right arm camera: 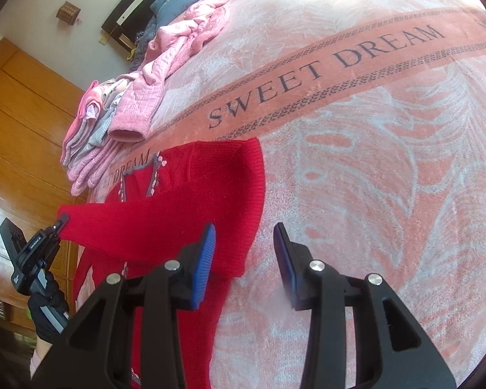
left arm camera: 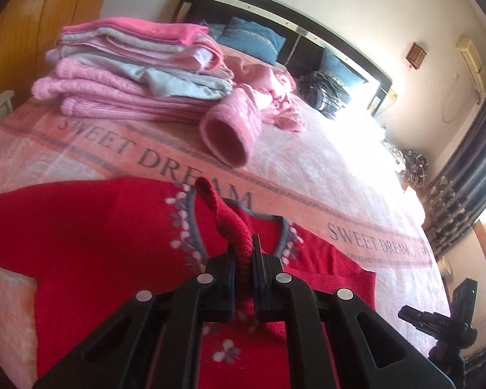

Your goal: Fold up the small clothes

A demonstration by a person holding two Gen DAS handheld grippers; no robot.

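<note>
Both views differ: left gripper (left arm camera: 244, 272) pinches the red sweater (left arm camera: 81, 227) sleeve; right gripper (right arm camera: 244, 253) gapes wide.

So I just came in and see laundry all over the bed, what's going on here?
A person is folding a red sweater on the bed with two handheld grippers. The left gripper is shut on a sleeve, lifting it across the sweater. The right gripper is open over the sweater's edge, holding nothing. A stack of folded clothes and a loose pink sweater lie further up the bed.
</note>
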